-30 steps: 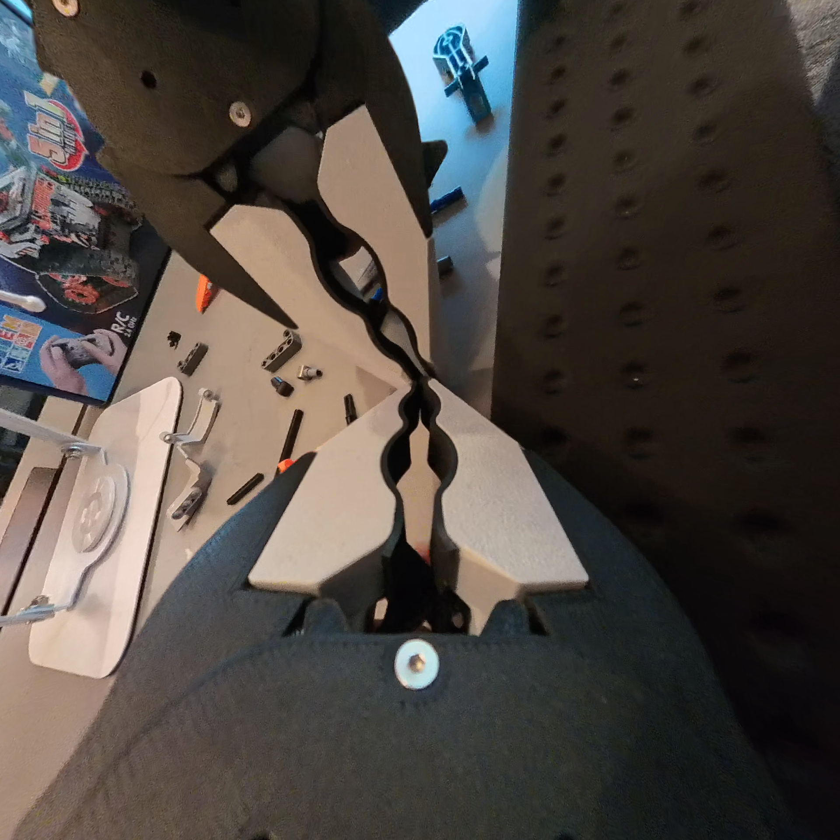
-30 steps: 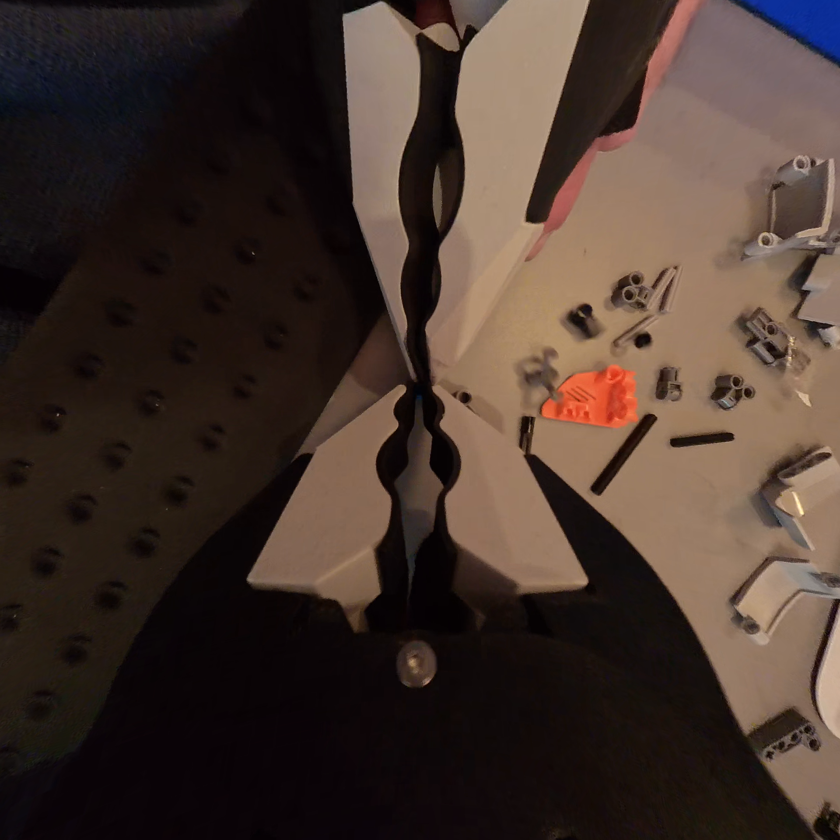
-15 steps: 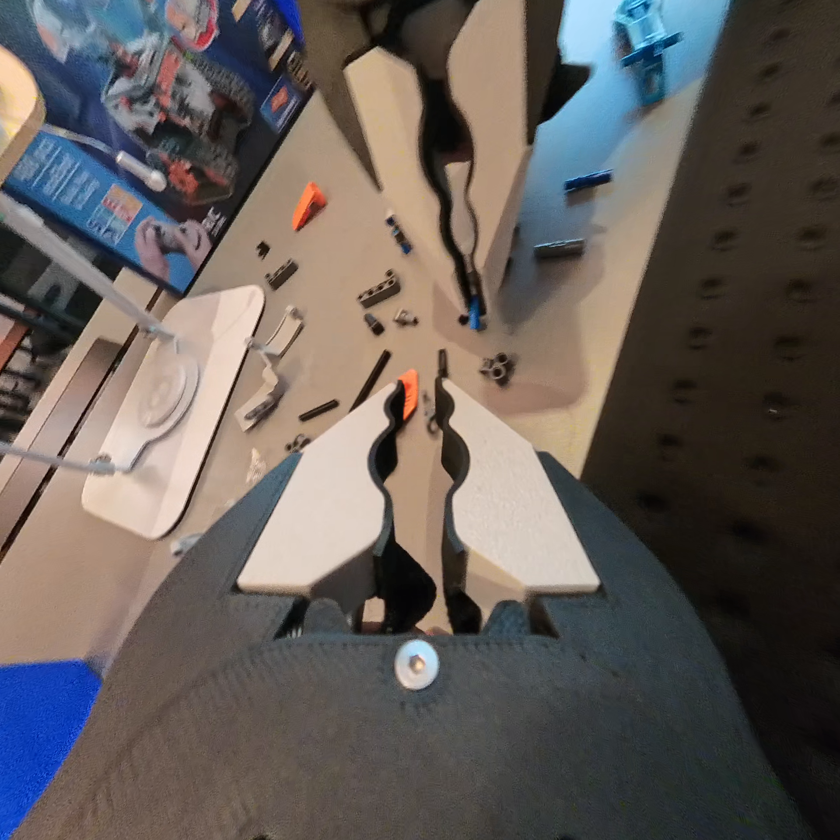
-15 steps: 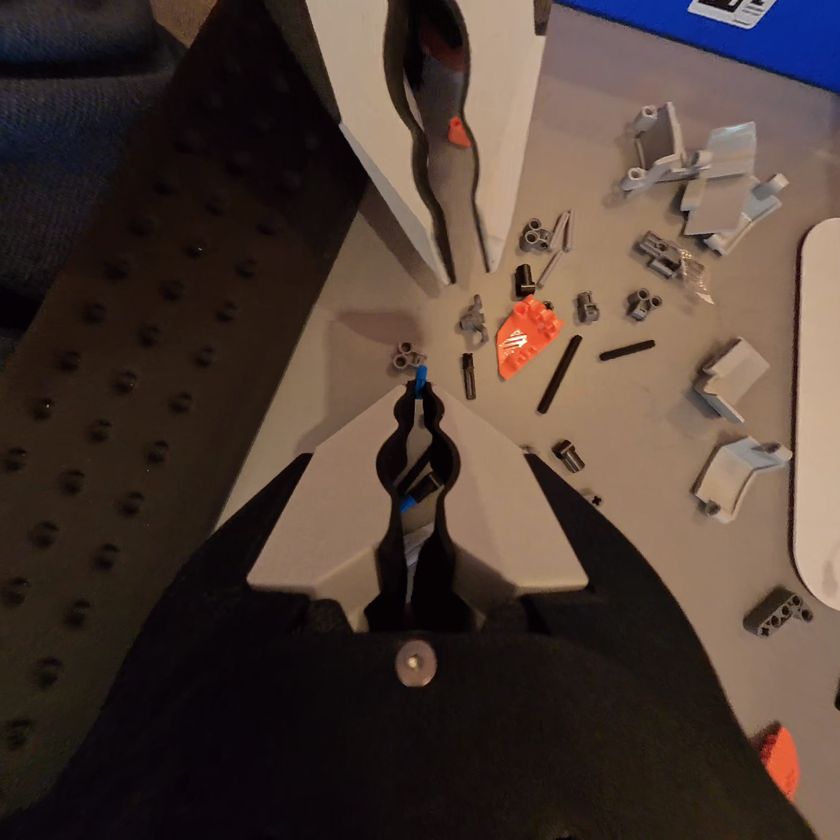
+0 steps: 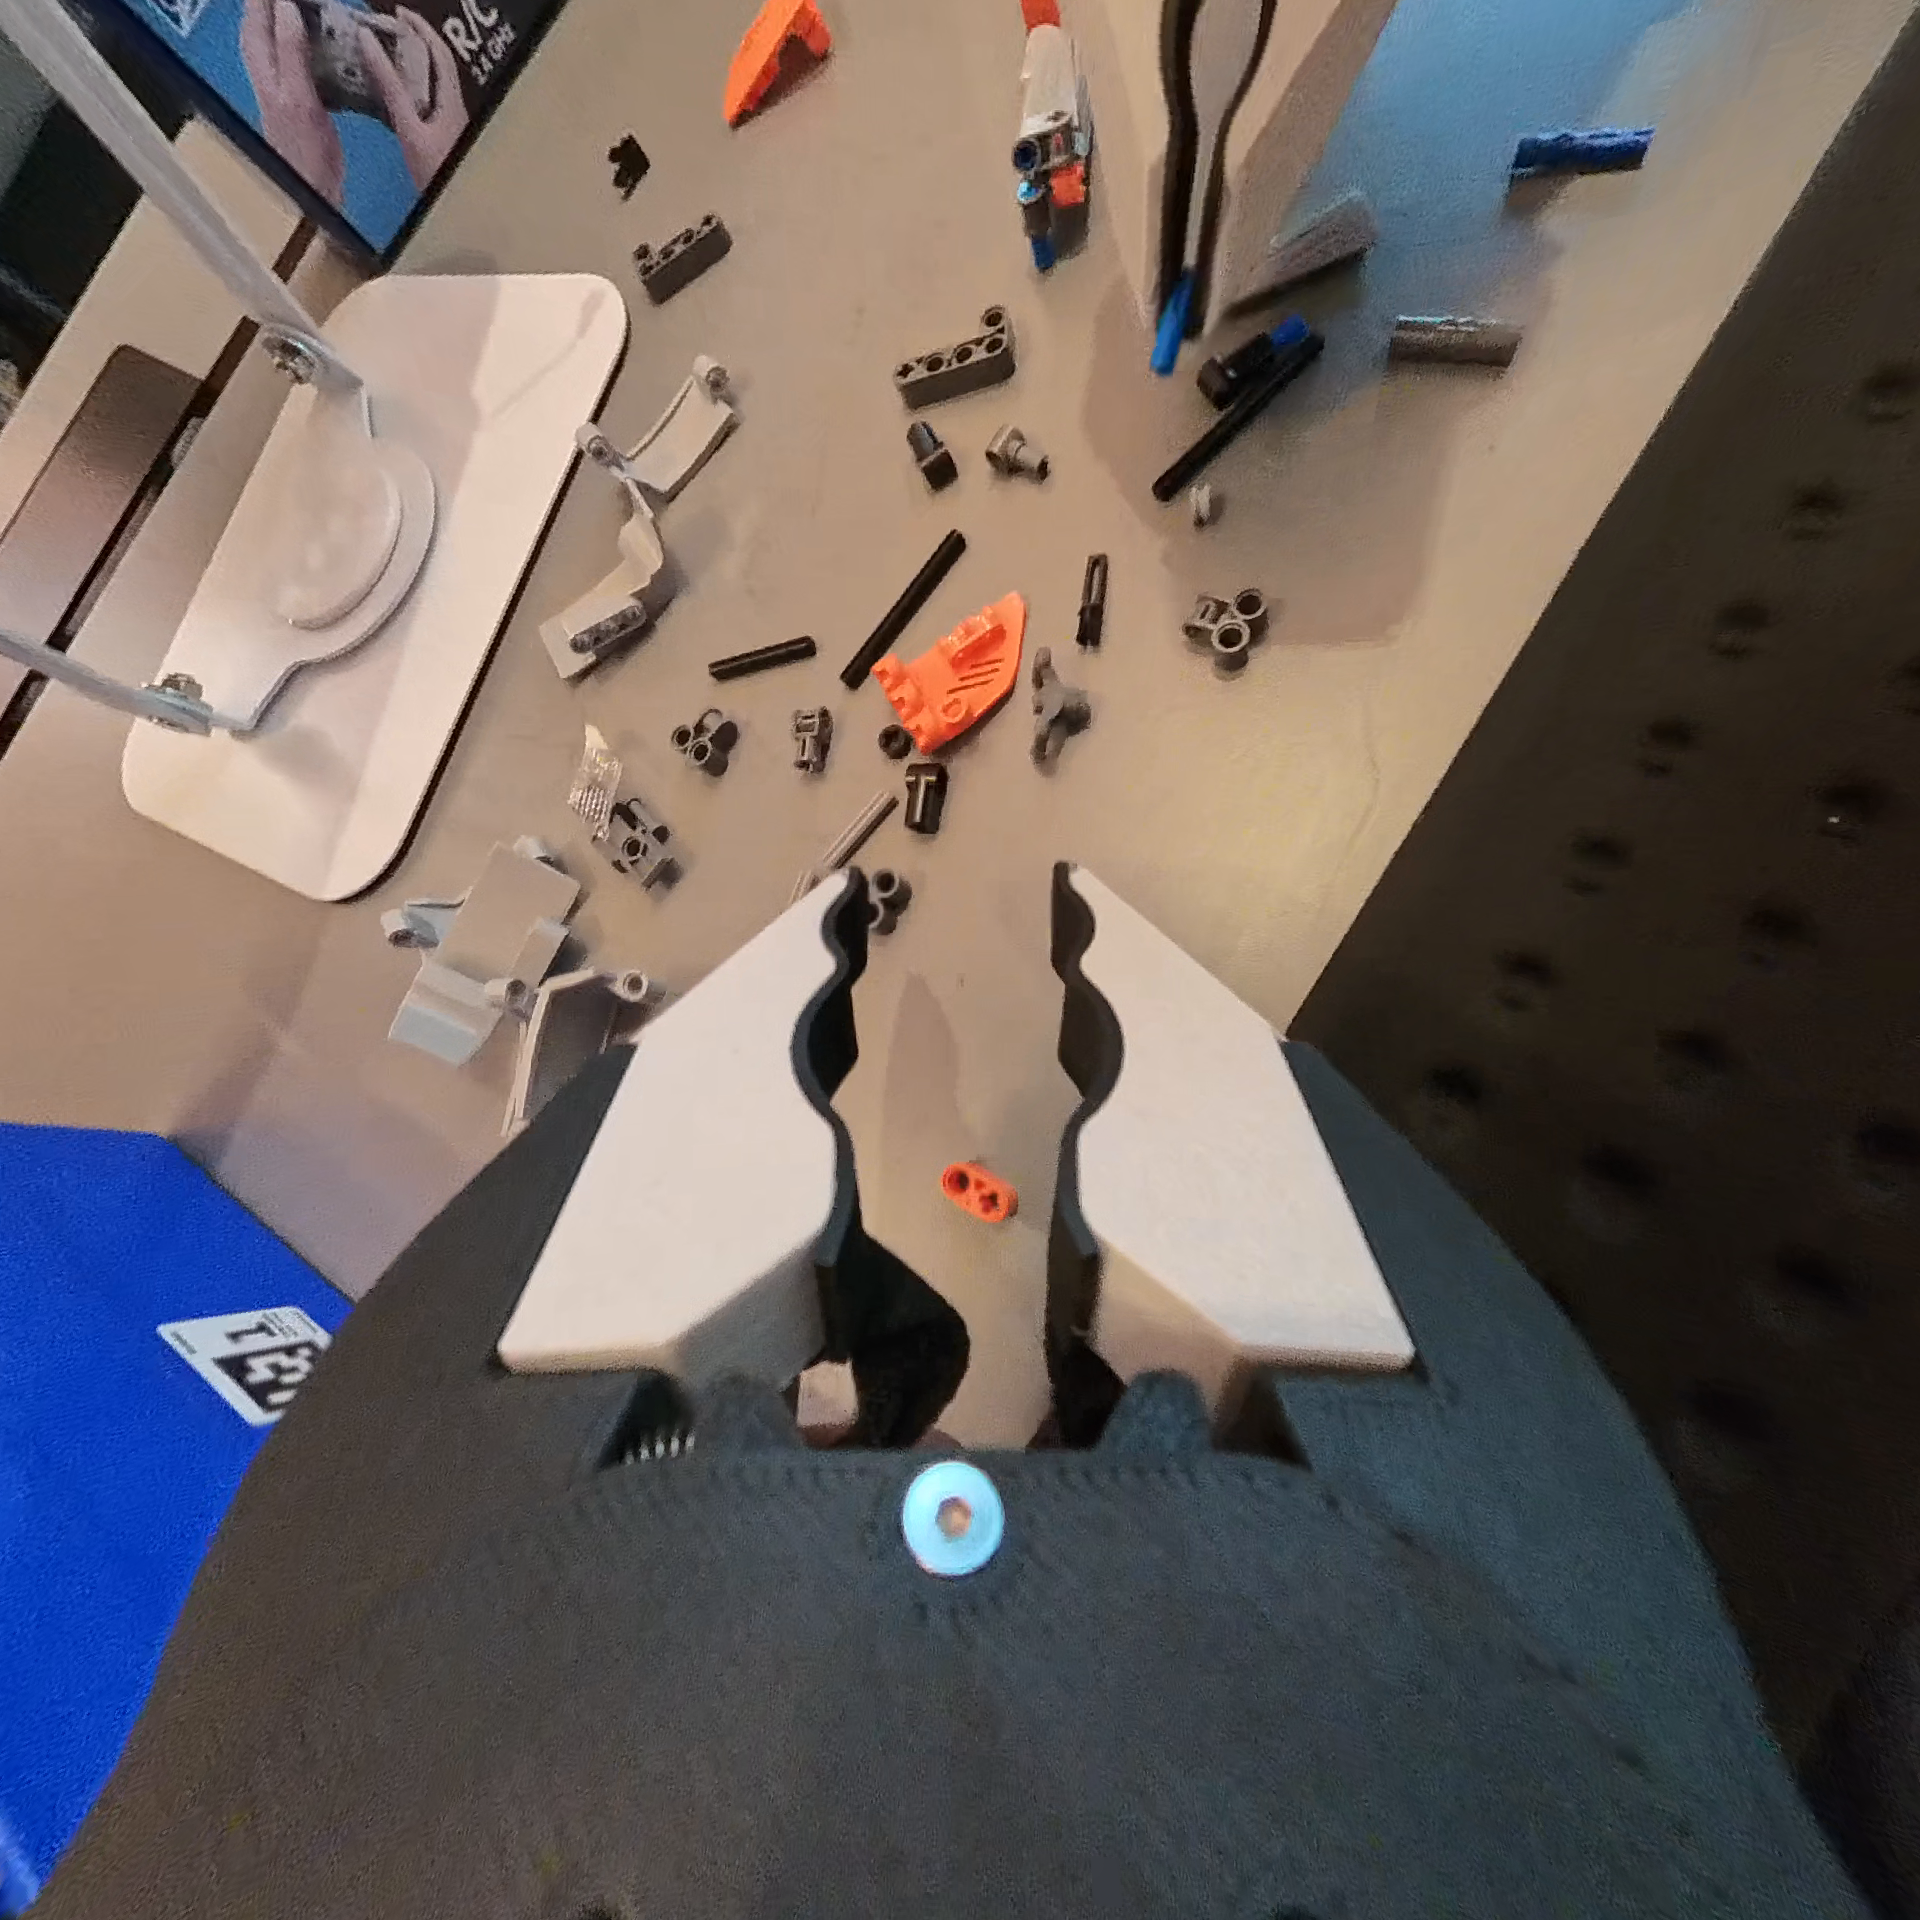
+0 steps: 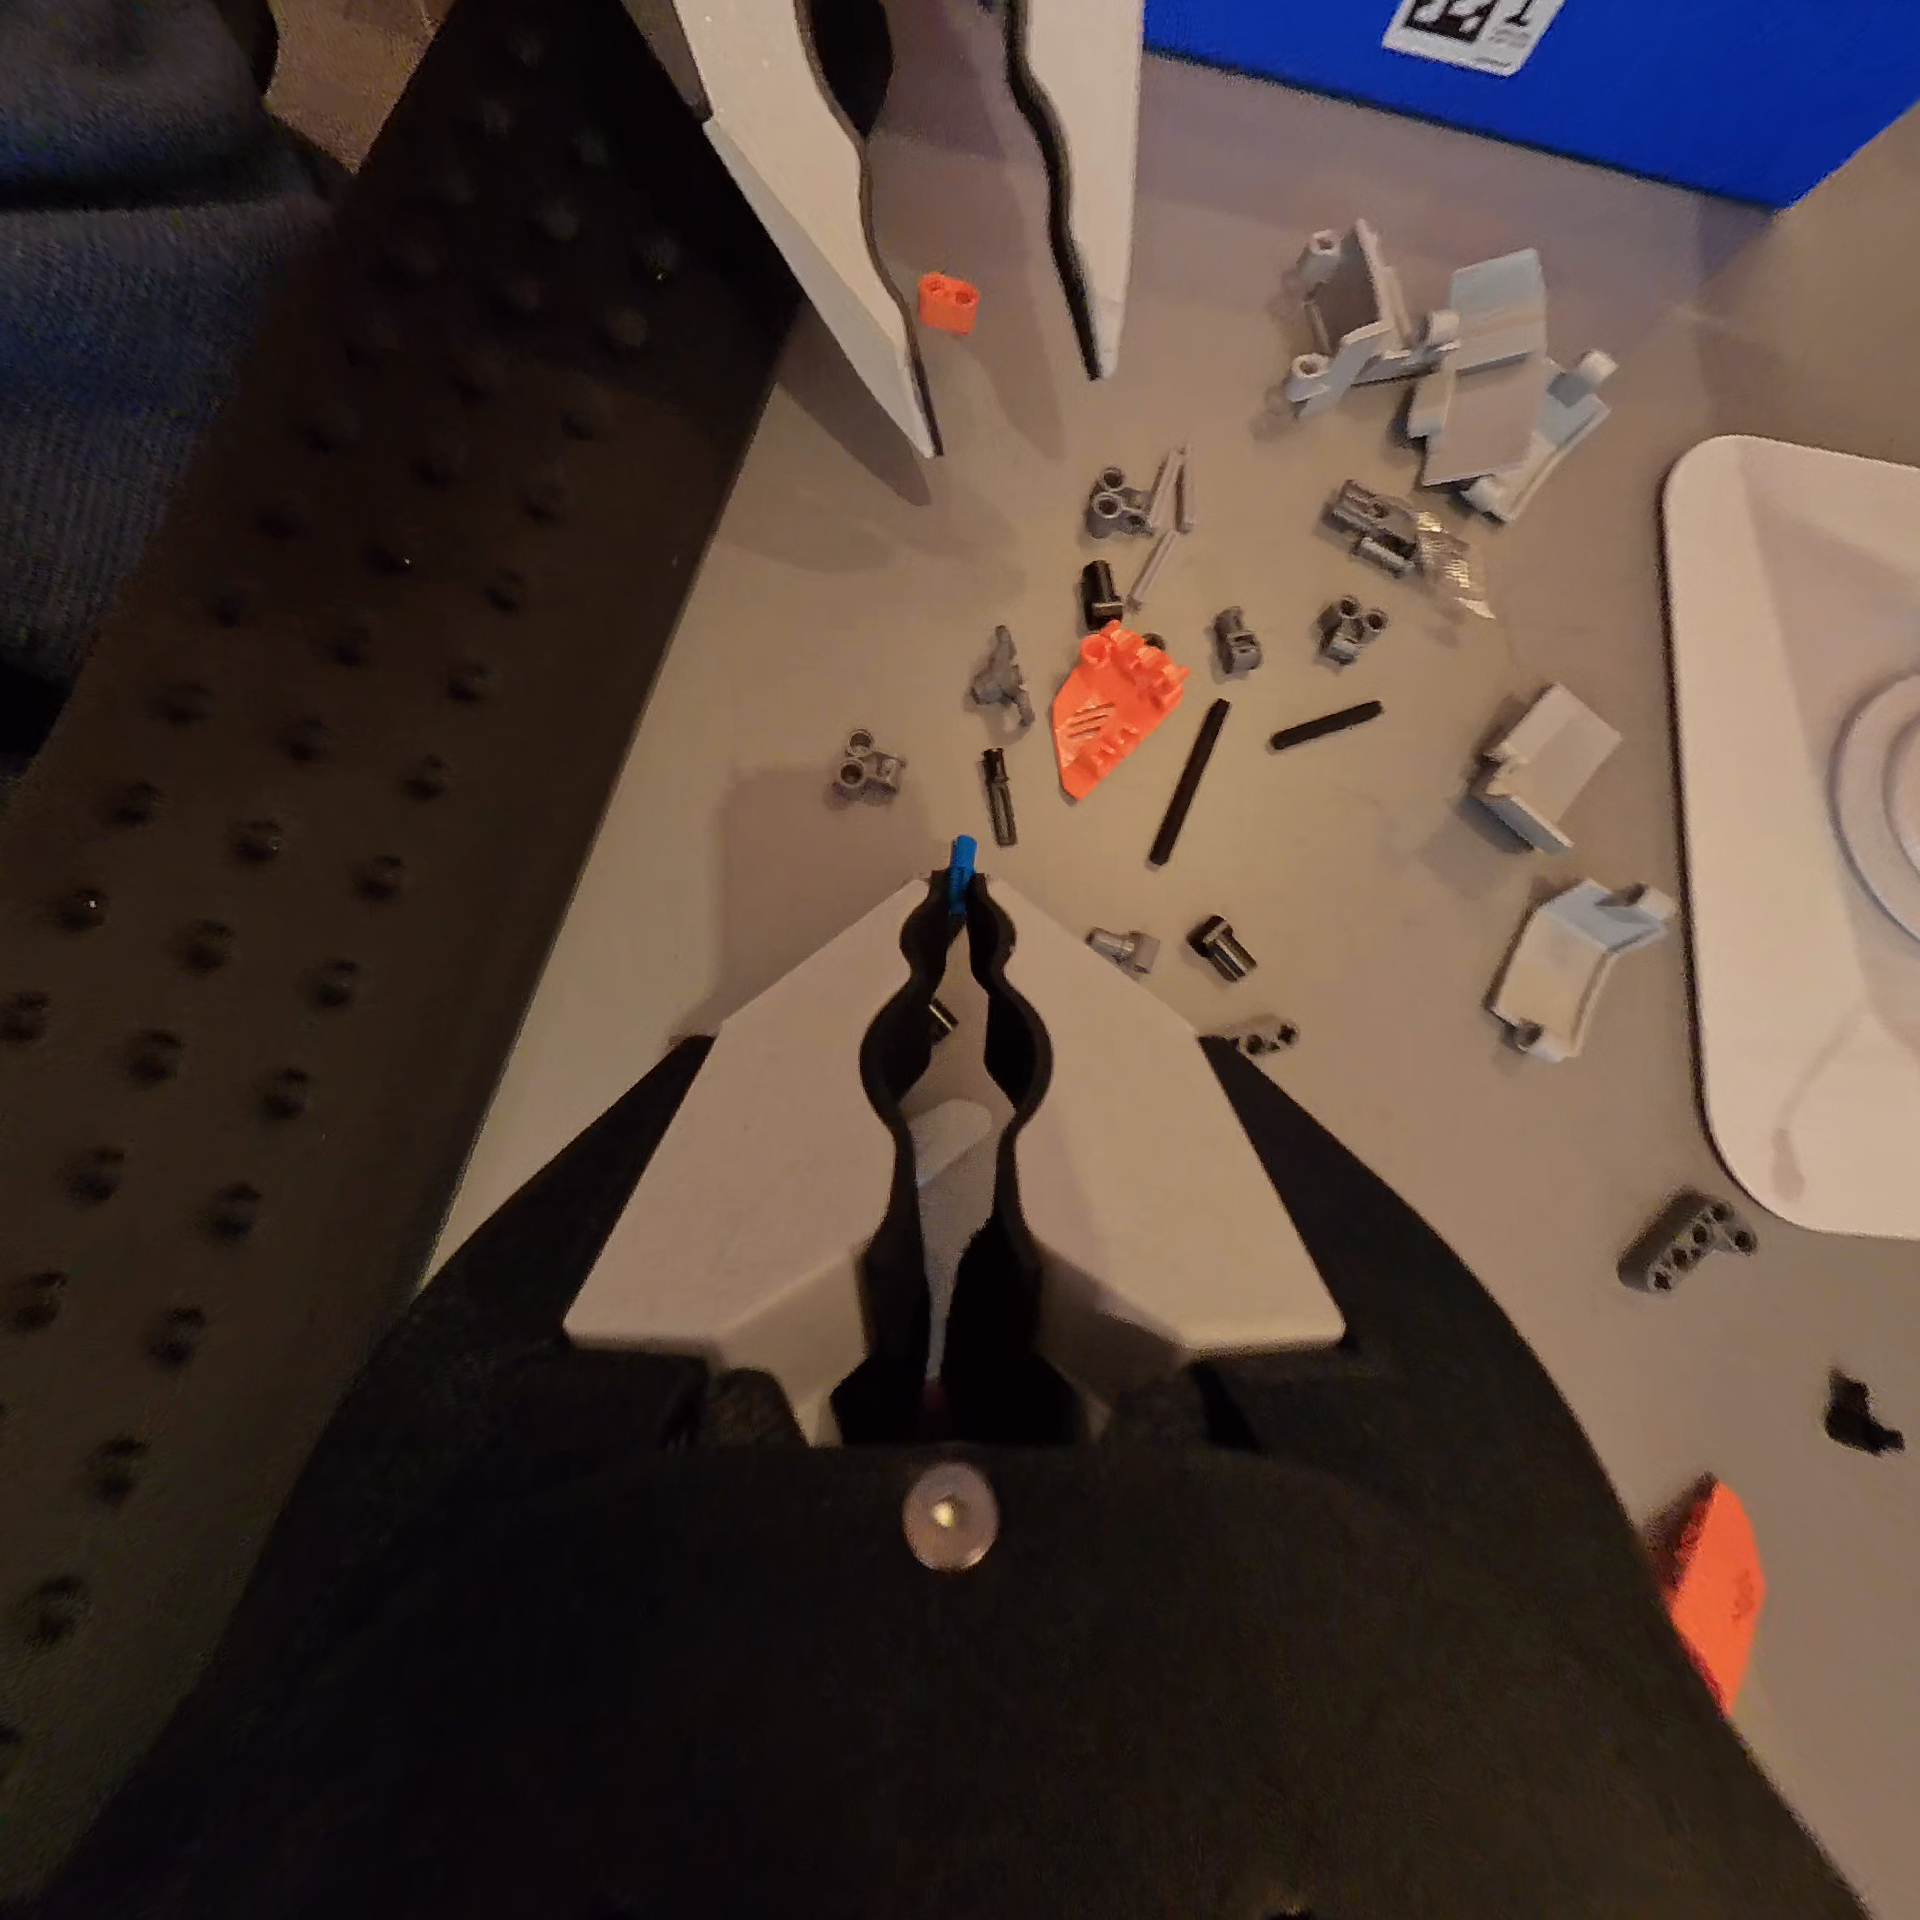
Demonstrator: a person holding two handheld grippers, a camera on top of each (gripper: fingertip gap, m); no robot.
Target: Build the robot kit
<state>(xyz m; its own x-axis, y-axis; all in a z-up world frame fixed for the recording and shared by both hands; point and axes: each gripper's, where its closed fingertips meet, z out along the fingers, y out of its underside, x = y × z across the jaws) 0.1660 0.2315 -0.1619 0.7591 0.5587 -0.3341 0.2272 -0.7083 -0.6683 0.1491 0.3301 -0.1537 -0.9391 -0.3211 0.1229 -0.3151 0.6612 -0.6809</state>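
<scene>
**Inventory: both tongs over scattered building-toy parts**

1. My left tongs (image 5: 956,883): fingers spread well apart, holding nothing, hovering above the grey tabletop (image 5: 1195,831). A small orange two-hole connector (image 5: 979,1190) lies on the tabletop in the gap between the fingers; I cannot tell whether either finger touches it. Dark grey connectors (image 5: 888,896) sit just beside the left fingertip.

2. My right tongs (image 6: 961,883): closed on a small blue pin (image 6: 962,868), whose end sticks out past the tips. Nearest loose items: a black pin (image 6: 998,795) and a grey triple connector (image 6: 868,774) just ahead.

3. Middle of the tabletop: an orange wedge panel (image 6: 1112,722), two black axles (image 6: 1190,779), and assorted grey and black connectors.

4. Towards one side: light grey curved panels (image 6: 1455,364) and a white stand base (image 6: 1787,831) with metal struts.

5. Along one tabletop edge: a black studded mat (image 6: 312,727).

6. Further items: a blue box (image 6: 1558,94) with a printed marker, a dark grey angled beam (image 6: 1688,1242), a printed toy carton (image 5: 343,125) at a far corner, a second orange panel (image 5: 774,52).
</scene>
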